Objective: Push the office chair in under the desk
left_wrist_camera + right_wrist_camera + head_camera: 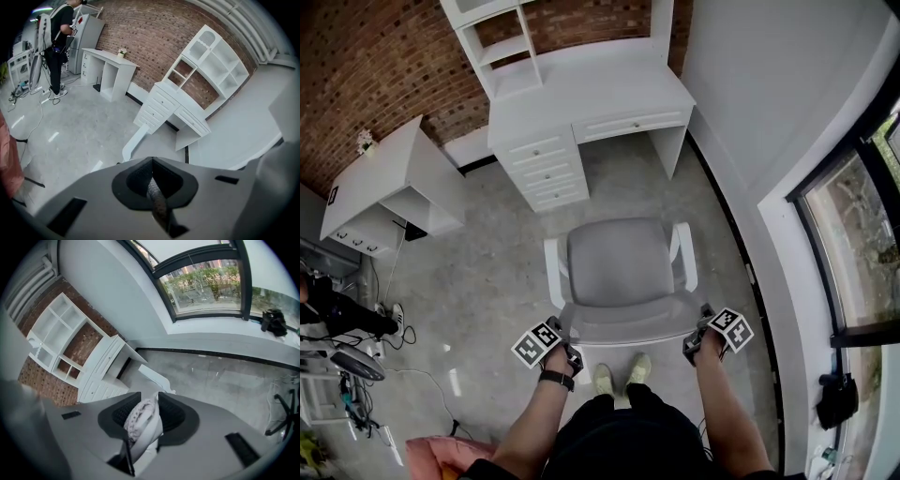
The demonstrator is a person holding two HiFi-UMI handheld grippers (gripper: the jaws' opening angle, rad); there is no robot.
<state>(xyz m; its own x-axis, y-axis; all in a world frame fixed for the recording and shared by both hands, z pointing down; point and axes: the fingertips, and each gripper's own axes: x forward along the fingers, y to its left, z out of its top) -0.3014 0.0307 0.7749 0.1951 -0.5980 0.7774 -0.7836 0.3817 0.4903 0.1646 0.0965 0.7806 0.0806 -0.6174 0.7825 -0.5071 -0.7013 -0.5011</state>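
Note:
The grey office chair [619, 262] with white armrests stands on the floor in front of the white desk [581, 94], its seat facing the knee gap. My left gripper [569, 349] is shut on the left end of the backrest's top edge [628, 326]; in the left gripper view a thin dark mesh strip [157, 199] is pinched between the jaws of the left gripper [152, 161]. My right gripper [698, 337] is shut on the right end; the right gripper view shows the right gripper [149, 399] clamping the white mesh-covered rim [140, 420].
A second white desk [389, 192] stands at the left by the brick wall, with cables and gear [347, 347] on the floor near it. A person [58, 42] stands far left. Wall and window [862, 234] run along the right. My shoes [619, 377] are behind the chair.

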